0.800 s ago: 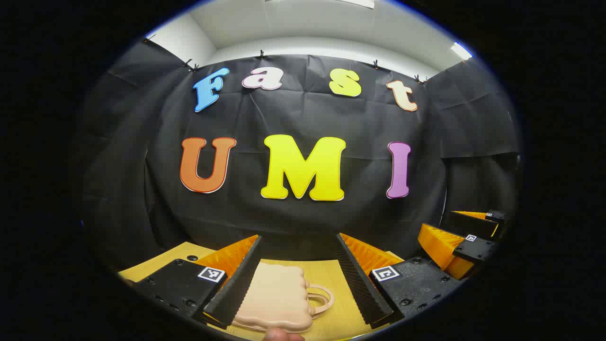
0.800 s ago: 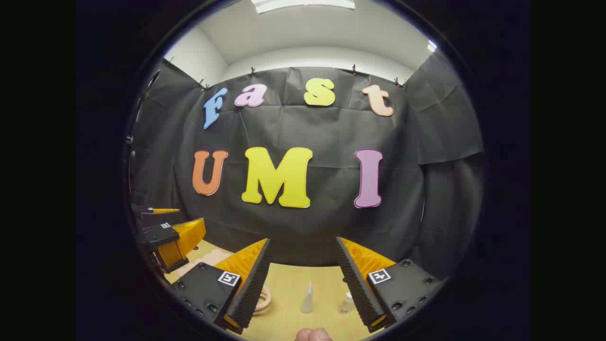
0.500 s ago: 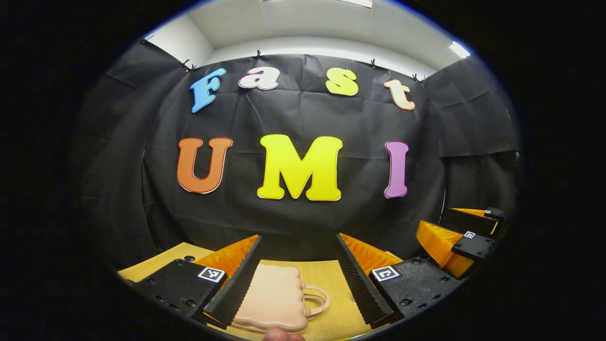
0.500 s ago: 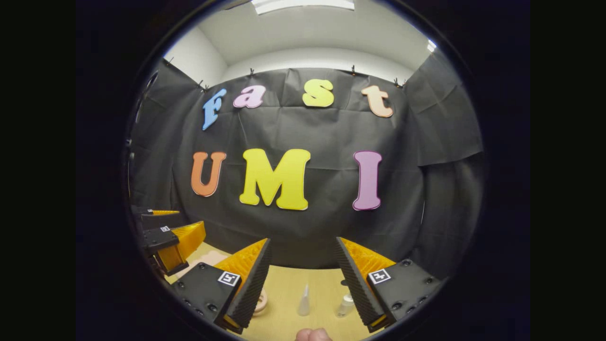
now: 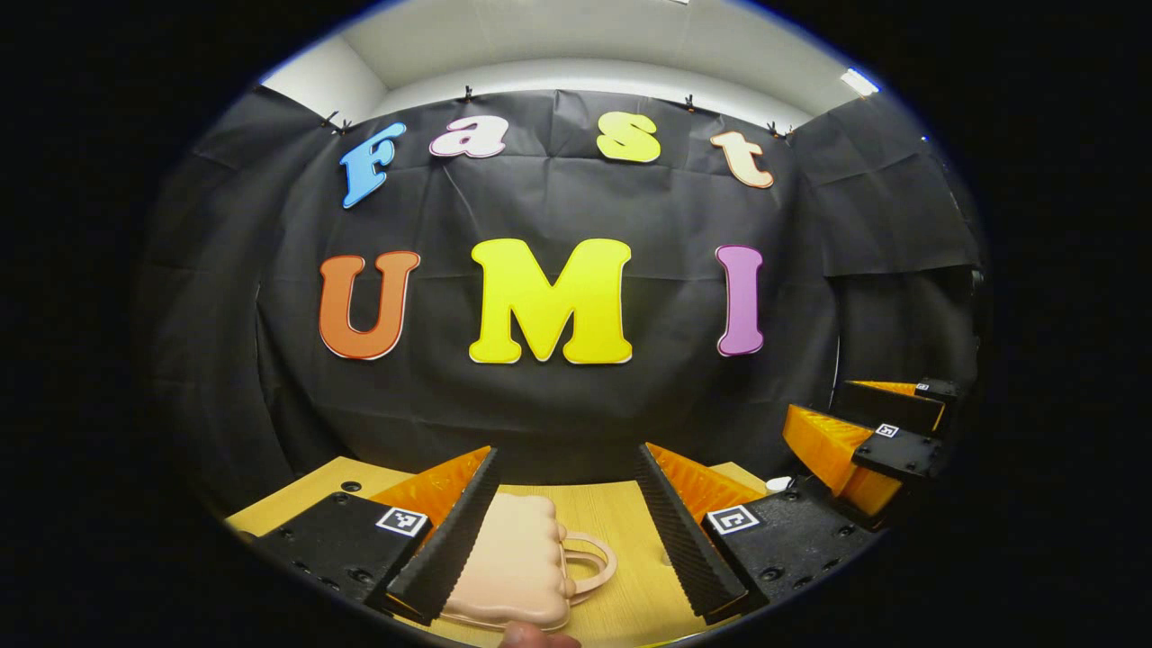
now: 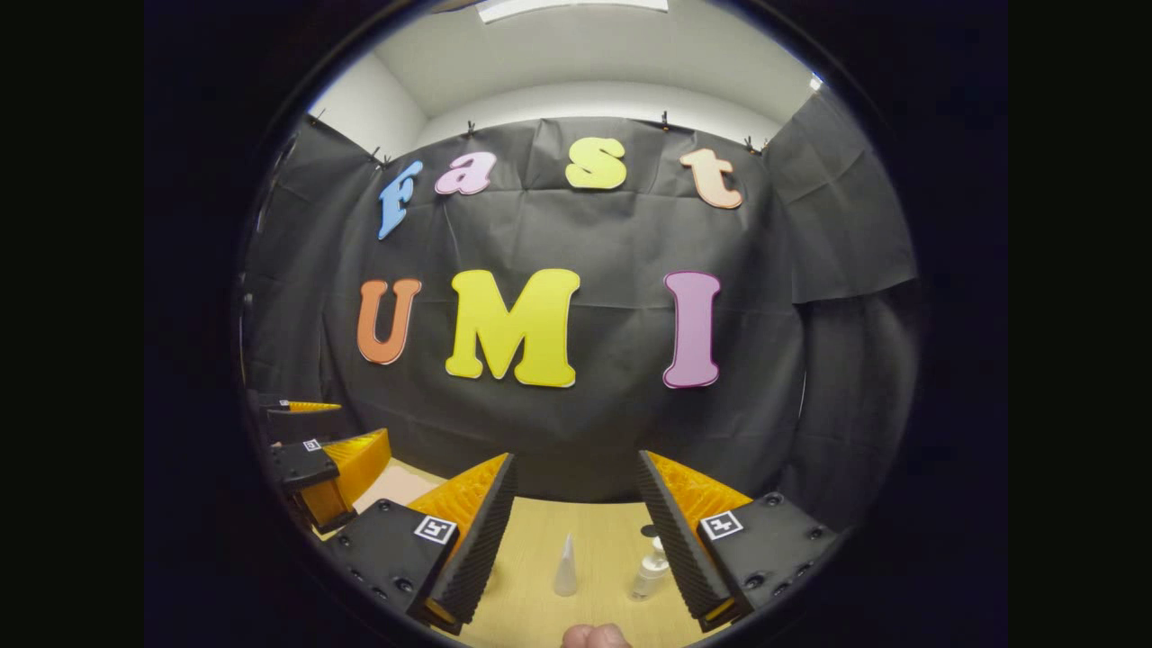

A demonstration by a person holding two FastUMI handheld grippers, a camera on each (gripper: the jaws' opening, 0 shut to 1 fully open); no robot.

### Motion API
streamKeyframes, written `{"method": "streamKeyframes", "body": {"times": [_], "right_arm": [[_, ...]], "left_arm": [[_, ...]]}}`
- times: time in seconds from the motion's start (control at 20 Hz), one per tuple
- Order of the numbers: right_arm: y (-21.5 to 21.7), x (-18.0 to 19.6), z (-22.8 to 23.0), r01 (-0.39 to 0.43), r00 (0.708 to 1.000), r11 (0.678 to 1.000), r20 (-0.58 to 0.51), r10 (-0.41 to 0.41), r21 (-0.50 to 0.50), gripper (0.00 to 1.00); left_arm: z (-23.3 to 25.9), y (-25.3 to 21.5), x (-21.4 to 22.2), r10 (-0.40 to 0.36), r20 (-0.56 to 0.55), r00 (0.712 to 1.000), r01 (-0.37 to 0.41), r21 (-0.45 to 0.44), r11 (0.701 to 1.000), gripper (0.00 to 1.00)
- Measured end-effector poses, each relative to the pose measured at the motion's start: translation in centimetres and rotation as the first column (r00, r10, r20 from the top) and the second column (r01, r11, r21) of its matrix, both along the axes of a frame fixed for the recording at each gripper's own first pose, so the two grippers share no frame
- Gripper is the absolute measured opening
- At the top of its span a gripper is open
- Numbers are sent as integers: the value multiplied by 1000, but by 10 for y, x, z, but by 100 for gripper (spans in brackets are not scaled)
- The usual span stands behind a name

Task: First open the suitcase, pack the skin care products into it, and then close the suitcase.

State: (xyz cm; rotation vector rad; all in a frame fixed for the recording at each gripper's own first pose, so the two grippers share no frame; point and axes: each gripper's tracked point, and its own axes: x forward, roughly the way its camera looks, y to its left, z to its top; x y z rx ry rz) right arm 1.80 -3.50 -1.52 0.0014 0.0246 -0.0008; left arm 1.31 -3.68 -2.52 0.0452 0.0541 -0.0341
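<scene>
left tool (image 5: 565,531) is held above the near edge of the bench (image 5: 621,517), jaws wide, nothing between them. the suitcase (image 5: 513,562), a small peach case with a loop handle (image 5: 589,562) on its right side, lies flat and closed on the bench just ahead of this tool, partly hidden behind its left finger. lid looks still down, so step one is not yet done. tool lined up over the case probably so it can drop onto the lid edge or the handle.

right tool (image 6: 576,540) also wide and empty, held above the bench to the right of the case. between and beyond its fingers stand two skin care products: a slim cone-shaped bottle (image 6: 565,567) and a small clear pump bottle (image 6: 650,569), both upright, near each other but apart. this tool seems parked over them, ready for packing once the case is open.

each tool shows at the side of the other's view: right one at far right in the left gripper view (image 5: 864,441), left one at far left in the right gripper view (image 6: 319,459), well apart. a bit of a finger (image 6: 589,637) peeks in at the bottom edge.

judgement: task barely started, opening comes first. the light case may slide when the lid is pried.
</scene>
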Motion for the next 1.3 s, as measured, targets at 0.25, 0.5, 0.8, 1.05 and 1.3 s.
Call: {"method": "streamKeyframes", "body": {"times": [0.25, 0.5, 0.8, 1.05, 1.3], "right_arm": [[-15, 3, -13, -6, 1000, 1000, -28, 6, -12, 80], [-52, 4, -30, 28, 997, 999, -66, -30, -40, 79], [-92, 2, -58, 76, 988, 996, -130, -81, -49, 79], [-121, -1, -68, 97, 984, 994, -147, -105, -59, 79], [-148, 0, -81, 125, 976, 991, -174, -130, -43, 80]], "left_arm": [[-23, -14, 3, -22, -53, 998, 24, 41, 999, 96], [-65, -27, 11, -57, -130, 990, 81, 193, 978, 97], [-135, -41, 27, -74, -290, 954, 196, 421, 886, 99], [-205, -24, 38, 6, -453, 892, 299, 600, 742, 96], [-240, -16, 45, 77, -516, 853, 368, 699, 613, 88]]}}
